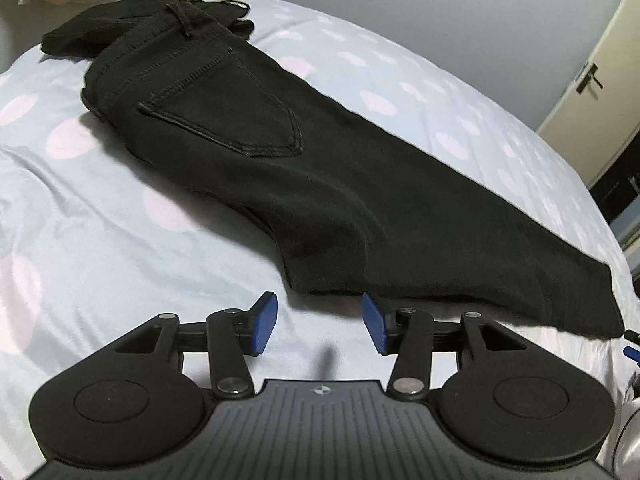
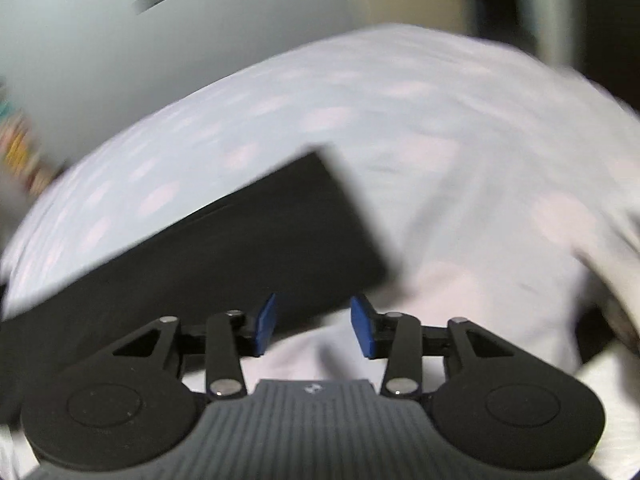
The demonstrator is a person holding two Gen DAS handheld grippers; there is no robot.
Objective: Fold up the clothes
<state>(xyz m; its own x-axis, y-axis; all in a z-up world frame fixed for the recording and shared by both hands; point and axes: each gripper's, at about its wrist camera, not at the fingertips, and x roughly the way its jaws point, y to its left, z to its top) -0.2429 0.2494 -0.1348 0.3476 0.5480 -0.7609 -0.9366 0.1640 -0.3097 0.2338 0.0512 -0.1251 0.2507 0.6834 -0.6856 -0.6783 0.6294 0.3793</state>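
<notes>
We have the black jeans [image 1: 304, 168] lying on the bed [image 1: 80, 220], folded lengthwise so the 2 legs are stacked, waistband at the far end and hem near us. Our left gripper [image 1: 316, 326] hovers just short of the near edge of the legs, its fingers spread and holding nothing; our right gripper [image 2: 314, 326] sits near the hem corner [image 2: 348, 208], fingers likewise spread and empty, in a badly blurred view. The risk we judge greatest is pinching only the top layer, so the stacked legs slide apart when lifted. We could also catch the soft spotted sheet [image 1: 360, 64] with the denim, or grip unevenly and drag the fold crooked.
</notes>
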